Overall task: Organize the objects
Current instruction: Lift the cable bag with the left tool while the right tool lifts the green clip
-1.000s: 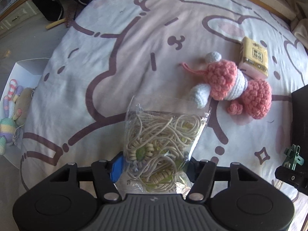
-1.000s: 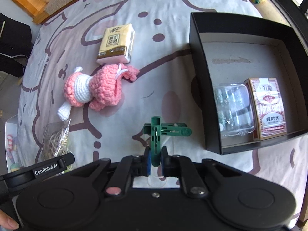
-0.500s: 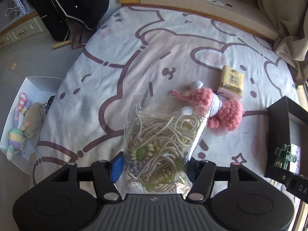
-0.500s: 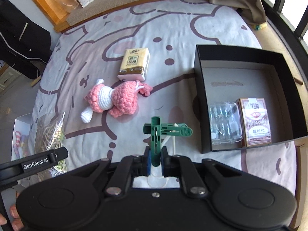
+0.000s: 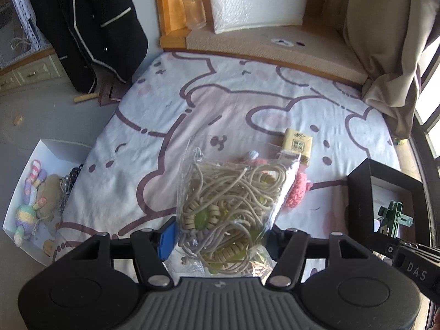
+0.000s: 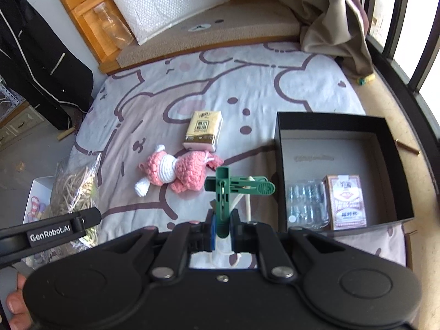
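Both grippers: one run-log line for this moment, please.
left gripper: shut on bag of cords | right gripper: shut on green clip | both held above bed

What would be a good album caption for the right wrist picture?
Right claw lifts green clothespins above the bed, black box nearby, pink crochet doll and tissue pack waiting.

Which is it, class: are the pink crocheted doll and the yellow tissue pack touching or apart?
Apart. The right wrist view shows a strip of bedsheet between the pink crocheted doll and the yellow tissue pack.
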